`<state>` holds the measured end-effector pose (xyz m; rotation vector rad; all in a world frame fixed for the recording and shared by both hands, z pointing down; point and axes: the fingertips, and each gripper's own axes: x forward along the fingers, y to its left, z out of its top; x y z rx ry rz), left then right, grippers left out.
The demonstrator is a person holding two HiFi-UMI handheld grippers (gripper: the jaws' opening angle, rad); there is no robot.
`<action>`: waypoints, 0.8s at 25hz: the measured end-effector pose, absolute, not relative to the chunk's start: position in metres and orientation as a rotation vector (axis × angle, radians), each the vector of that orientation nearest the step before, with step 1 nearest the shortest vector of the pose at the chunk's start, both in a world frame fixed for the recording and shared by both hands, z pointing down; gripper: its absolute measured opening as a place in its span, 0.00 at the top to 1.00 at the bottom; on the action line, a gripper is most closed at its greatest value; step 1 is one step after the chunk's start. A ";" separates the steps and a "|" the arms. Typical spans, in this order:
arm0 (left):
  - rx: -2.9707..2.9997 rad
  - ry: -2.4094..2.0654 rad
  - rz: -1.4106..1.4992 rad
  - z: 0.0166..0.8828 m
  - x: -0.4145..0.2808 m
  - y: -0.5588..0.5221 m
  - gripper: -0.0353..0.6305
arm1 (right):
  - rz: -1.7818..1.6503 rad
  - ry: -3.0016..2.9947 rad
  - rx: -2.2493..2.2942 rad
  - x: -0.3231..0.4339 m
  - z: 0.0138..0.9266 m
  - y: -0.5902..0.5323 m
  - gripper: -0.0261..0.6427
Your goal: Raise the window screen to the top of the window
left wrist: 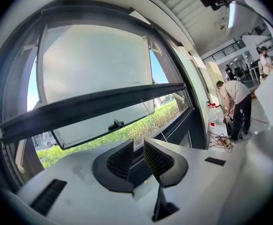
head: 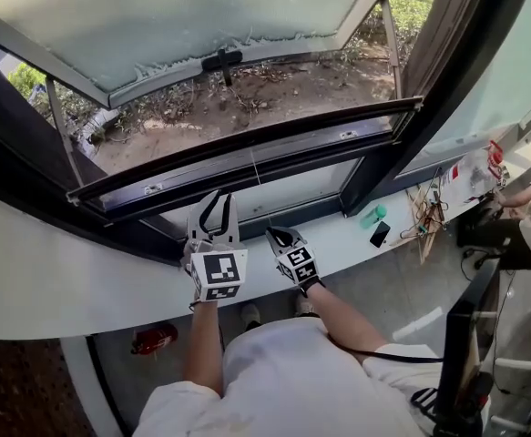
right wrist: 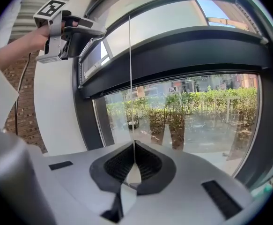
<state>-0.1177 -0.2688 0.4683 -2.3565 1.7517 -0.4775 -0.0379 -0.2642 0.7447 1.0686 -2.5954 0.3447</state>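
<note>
The window screen's dark bottom bar lies across the window opening, about halfway up. A thin pull cord hangs from it. My right gripper is shut on this cord just above the white sill, and the cord runs straight up from between its closed jaws. My left gripper is beside it on the left, pointing toward the bar. Its jaws stand apart with nothing between them. The right gripper view shows the left gripper raised at upper left, clear of the cord.
The glass sash is swung outward, with a black handle on its lower edge. A green bottle, a phone and wooden sticks lie on the white sill to the right. A person bends at far right.
</note>
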 end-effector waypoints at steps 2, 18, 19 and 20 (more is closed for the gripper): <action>-2.379 1.801 -0.424 0.470 -0.123 -0.266 0.85 | 0.339 -2.596 1.069 -0.037 0.745 -0.264 0.96; -2.321 2.054 -0.128 0.460 -0.144 -0.253 0.94 | 0.317 -2.704 1.094 -0.061 0.710 -0.282 0.96; -2.330 2.040 -0.137 0.459 -0.141 -0.253 0.94 | 0.295 -2.724 1.095 -0.064 0.701 -0.285 0.96; -2.334 2.034 -0.142 0.458 -0.139 -0.253 0.94 | 0.261 -2.740 1.088 -0.068 0.692 -0.287 0.96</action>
